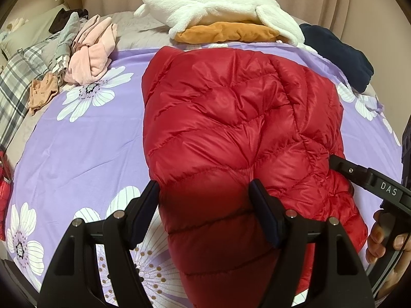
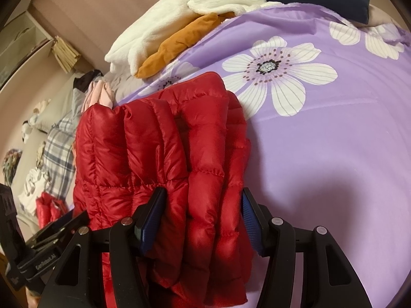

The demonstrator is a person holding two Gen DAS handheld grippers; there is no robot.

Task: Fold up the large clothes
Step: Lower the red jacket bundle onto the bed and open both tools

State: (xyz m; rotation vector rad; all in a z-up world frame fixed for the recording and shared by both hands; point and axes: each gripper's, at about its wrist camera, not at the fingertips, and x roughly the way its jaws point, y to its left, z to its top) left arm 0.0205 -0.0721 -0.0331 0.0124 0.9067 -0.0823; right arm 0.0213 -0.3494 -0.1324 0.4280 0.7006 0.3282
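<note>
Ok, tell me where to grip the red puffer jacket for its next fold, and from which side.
Grip the red puffer jacket along its near edge, coming in from the near side. That edge already bulges between the open fingers of the left gripper and the right gripper. Probably take several puffy layers deep, since the shiny fabric looks slippery.

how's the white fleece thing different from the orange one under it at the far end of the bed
The white fleece garment is fluffy and lies on top; the orange garment looks smoother and lies beneath it. The white one spreads wider, overhanging the orange one on both sides, so only the orange one's near edge shows. Both are folded and stacked beyond the red puffer jacket, at the far edge of the purple floral sheet.
</note>
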